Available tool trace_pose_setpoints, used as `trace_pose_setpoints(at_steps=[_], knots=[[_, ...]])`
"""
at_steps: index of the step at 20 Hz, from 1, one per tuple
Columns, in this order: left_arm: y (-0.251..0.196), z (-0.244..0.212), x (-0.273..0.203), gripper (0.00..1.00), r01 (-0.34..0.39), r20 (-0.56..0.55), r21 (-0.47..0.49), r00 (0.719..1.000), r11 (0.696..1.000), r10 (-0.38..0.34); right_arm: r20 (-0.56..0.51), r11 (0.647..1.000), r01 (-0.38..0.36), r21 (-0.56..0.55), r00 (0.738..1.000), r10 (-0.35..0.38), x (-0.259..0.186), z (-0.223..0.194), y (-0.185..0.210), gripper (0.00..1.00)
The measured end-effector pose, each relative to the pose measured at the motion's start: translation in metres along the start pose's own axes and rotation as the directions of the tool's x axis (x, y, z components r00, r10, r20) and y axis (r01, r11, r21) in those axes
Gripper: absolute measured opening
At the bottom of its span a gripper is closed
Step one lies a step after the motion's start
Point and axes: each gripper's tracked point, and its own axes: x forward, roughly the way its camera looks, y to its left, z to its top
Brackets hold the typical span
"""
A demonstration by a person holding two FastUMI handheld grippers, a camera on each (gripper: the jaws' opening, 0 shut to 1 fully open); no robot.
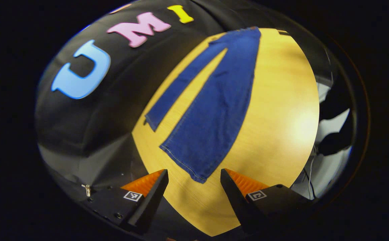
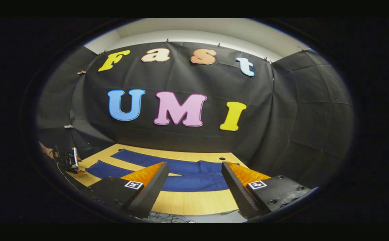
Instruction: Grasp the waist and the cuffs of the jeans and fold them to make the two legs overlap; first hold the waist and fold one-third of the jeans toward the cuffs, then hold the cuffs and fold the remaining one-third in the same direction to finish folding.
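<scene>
The left tool [image 1: 194, 180] hangs over the near edge of the desk [image 1: 281, 127], its two fingers set well apart with nothing between them. Just beyond their tips lies the wider cuff of the jeans [image 1: 211, 113]. In the left gripper view the jeans lie flat on the wooden desk, both legs spread in a narrow V: one leg runs broad toward the camera, the other slimmer leg angles off to the left, and the waist sits at the far end.

The right tool [image 2: 194, 174] is likewise spread wide and empty, held above the near side of the desk [image 2: 187, 202]. In the right gripper view the jeans [image 2: 187, 182] stretch sideways across the desk, the two legs lying as parallel bands with bare wood between them. At the far left of that view the other tool shows small by the cuffs, in a hand [image 2: 48, 152].
</scene>
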Motion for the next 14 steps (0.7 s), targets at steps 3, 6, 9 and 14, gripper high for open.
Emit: trace_pose_setpoints(at_steps=[3, 6, 9, 14], knots=[[0.002, -0.013, 0.024, 0.97, 0.045, -0.059, 0.081, 0.997, 0.996, -0.04, -0.019, 0.999, 0.031, -0.007, 0.999, -0.031, 0.0, -0.007, -0.009, 0.97], [0.0, -0.005, 0.04, 0.98, 0.088, -0.073, 0.162, 0.994, 0.983, -0.077, -0.038, 0.997, 0.074, -0.021, 0.996, -0.075, -0.005, -0.016, -0.023, 0.97], [0.005, 0.005, 0.051, 0.91, 0.104, -0.094, 0.225, 0.992, 0.969, -0.085, -0.07, 0.994, 0.113, -0.012, 0.991, -0.114, -0.008, -0.029, -0.035, 0.97], [0.011, 0.008, 0.075, 0.63, 0.133, -0.154, 0.238, 0.983, 0.962, -0.097, -0.108, 0.992, 0.121, -0.034, 0.986, -0.125, -0.013, -0.046, -0.039, 0.97]])
